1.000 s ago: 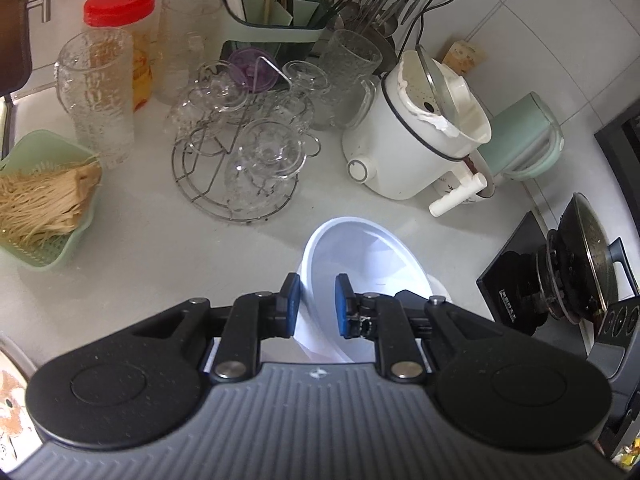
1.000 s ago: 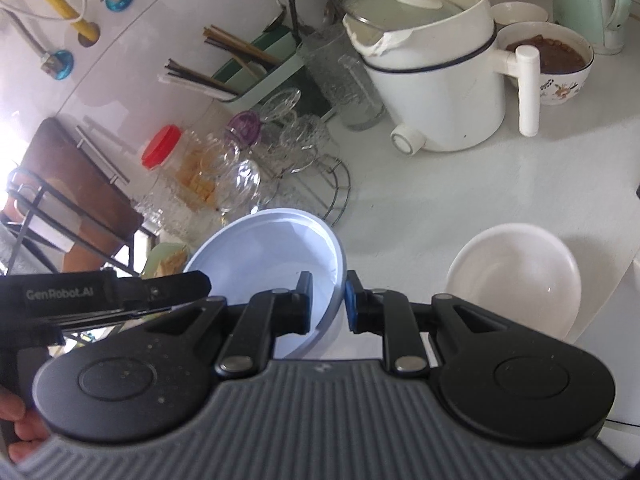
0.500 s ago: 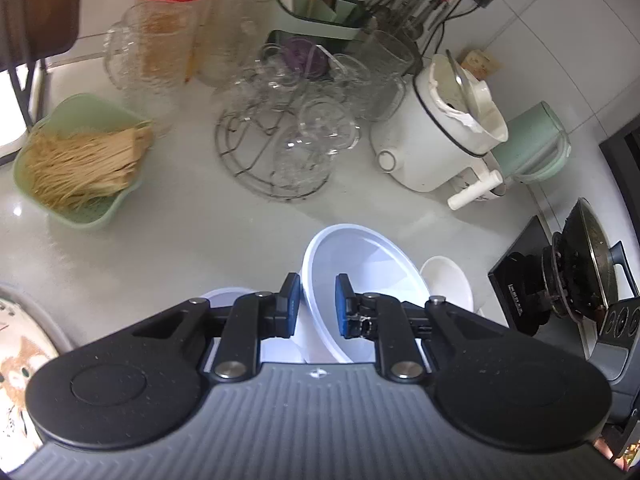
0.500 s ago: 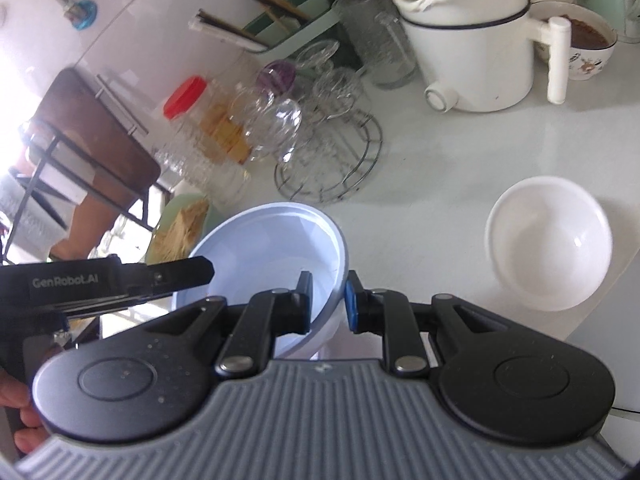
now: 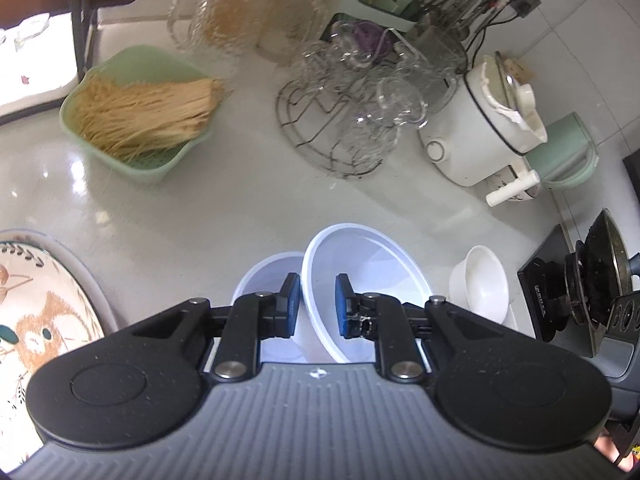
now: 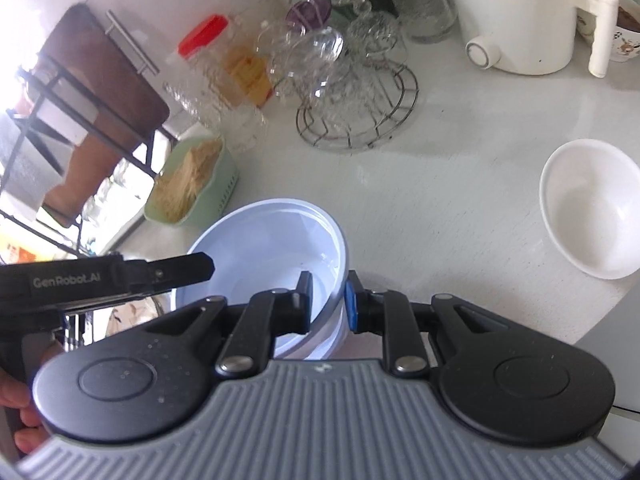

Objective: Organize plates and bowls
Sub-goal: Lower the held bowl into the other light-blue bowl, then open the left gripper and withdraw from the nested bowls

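Stacking step: both claws, left (image 5: 316, 304) and right (image 6: 329, 300), pinching rim of pale-blue bowl (image 5: 360, 280) over second blue bowl (image 5: 268, 276). Next: lower, nest, release. White bowl (image 6: 592, 208) waits right of pair.

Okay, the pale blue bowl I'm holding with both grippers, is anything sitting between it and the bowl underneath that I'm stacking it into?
Nothing visible. The held bowl, tilted, sits directly over the lower bowl, with only open interior showing between them. The white bowl stands apart on the counter.

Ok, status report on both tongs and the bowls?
Both tongs shut on pale blue bowl, second bowl beneath. White bowl apart, right. Counter ahead unobstructed.
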Demonstrator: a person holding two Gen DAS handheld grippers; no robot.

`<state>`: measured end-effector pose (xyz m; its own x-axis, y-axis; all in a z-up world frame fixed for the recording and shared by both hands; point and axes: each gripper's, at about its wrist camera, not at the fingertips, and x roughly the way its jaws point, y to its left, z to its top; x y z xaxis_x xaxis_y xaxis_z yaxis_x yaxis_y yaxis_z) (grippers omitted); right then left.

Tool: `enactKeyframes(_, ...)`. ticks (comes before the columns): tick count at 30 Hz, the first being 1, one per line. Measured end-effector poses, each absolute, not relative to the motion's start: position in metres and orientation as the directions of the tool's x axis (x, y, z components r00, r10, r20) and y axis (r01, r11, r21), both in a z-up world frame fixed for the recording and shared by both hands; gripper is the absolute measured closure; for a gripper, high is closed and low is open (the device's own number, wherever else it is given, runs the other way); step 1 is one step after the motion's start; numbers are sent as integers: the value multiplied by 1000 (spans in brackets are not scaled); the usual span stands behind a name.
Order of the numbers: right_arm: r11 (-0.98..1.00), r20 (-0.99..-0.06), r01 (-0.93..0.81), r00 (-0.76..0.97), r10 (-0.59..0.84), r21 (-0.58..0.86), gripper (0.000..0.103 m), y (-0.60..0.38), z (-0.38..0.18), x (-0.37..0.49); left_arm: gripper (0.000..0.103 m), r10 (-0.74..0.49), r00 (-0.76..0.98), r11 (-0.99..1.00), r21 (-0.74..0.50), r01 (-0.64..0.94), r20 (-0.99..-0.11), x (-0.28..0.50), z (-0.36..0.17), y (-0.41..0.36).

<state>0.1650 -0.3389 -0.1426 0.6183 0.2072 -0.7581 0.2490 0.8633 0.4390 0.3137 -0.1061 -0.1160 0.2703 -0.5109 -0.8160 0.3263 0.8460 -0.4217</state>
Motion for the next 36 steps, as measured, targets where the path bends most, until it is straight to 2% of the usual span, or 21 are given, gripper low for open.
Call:
enactKeyframes(5,880,-778,228,590,216,417,82,-328,-149,173,83,-478,286,863,-384,328,-831,313,-123,-101)
enactKeyframes(18,908,-794,195,573,201,371,82,-316,-155,182,83,-472,266,867,-388,313,-840,316,-136,-91)
enactKeyframes(19,909,-793,197,577,196,368,83,-316,-155,182,81,-475,263,866,-392,310,-840,316,-136,-90)
enactKeyframes(21,912,-791,194,583,189,361,82,-315,-152,181,68,-479,259,863,-395,315,-839,316,-133,-90)
enactKeyframes(22,915,-789,191,586,185,357,81,-314,-151,180,67,-477,262,862,-389,326,-839,315,-131,-90)
enactKeyframes(24,919,-781,185,599,175,348,70,-313,-147,180,62,-470,272,862,-368,350,-840,314,-126,-92)
enactKeyframes(25,920,-775,181,609,171,346,67,-314,-144,179,62,-468,276,861,-362,358,-840,313,-124,-92)
enactKeyframes(36,934,-701,155,702,126,323,67,-321,-109,163,61,-492,323,840,-344,420,-809,309,-86,-100)
